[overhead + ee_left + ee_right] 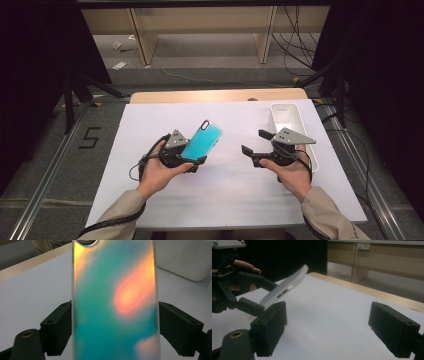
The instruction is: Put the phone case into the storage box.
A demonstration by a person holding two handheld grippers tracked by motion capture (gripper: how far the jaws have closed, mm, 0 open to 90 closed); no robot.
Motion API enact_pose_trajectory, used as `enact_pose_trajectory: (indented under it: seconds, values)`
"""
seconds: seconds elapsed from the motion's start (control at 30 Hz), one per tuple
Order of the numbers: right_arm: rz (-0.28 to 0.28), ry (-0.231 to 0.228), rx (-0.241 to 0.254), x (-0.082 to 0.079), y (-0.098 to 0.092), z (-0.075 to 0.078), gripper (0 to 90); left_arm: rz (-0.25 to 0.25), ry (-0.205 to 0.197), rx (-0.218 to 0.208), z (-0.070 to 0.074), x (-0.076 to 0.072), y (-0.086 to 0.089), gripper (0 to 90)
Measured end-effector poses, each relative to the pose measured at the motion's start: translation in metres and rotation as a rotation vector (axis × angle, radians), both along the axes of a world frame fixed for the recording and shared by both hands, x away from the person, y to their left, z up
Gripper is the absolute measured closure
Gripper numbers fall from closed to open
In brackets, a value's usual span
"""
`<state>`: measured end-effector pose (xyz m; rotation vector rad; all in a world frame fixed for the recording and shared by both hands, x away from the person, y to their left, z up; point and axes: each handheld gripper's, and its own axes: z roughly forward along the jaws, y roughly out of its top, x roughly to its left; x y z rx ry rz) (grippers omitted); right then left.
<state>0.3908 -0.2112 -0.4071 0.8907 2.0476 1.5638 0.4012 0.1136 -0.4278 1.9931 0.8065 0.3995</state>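
Table sheet (pixel 225 185): white cover over the wooden table, bare at centre; if the case drops, this is where it lands.
White tray (pixel 287 120): at about 2 o'clock on the sheet, long axis running away from me, nothing in it that I can see. Likely the drop-off, my guess only.
Phone case (pixel 201 140): iridescent teal-orange back, frosted rim, lifted off the sheet and tilted, camera cut-out end pointing to about 1 o'clock. From my right gripper view its side edge with the button slots (pixel 284 291) hangs clear of the table.
Left gripper (pixel 187 161): at 9 o'clock of centre, jaws set wide and clamped across the width of the case near its lower end; both pads (pixel 58 327) sit against the long edges.
Right gripper (pixel 252 142): at 3 o'clock of centre, jaws spread wide, nothing between them, pointing toward the case.
Risk 1: grip is low on a long, light shell; the free end could lever and swing out if I tilt further.
Risk 2: soft rim may flex under side pressure and pop from the pads.
Risk 3: bringing my right gripper in for a handover could knock the raised end before it closes.
Risk 4: releasing left early drops the case flat.
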Motion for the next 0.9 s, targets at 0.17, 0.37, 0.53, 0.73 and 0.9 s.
enact_pose_trajectory:
  seconds: [0.17, 0.37, 0.53, 0.73, 0.9]
  values:
    - [0.001, 0.000, -0.003, 0.004, 0.003, 0.000, 16.1, -0.012, 0.007, -0.002, -0.001, -0.001, -0.006, 17.0]
    - [0.000, 0.011, 0.006, 0.008, 0.006, 0.000, 16.2, -0.025, 0.004, 0.002, -0.001, -0.003, -0.011, 17.0]
    - [-0.002, 0.008, 0.008, 0.011, 0.009, 0.002, 16.4, -0.041, -0.002, 0.007, -0.002, -0.005, -0.016, 17.0]
    - [-0.004, 0.006, 0.020, 0.014, 0.012, 0.004, 16.4, -0.057, 0.001, 0.015, -0.004, -0.006, -0.023, 17.0]
    - [-0.007, 0.013, 0.029, 0.017, 0.014, 0.004, 16.1, -0.069, 0.003, 0.014, -0.006, -0.008, -0.030, 17.1]
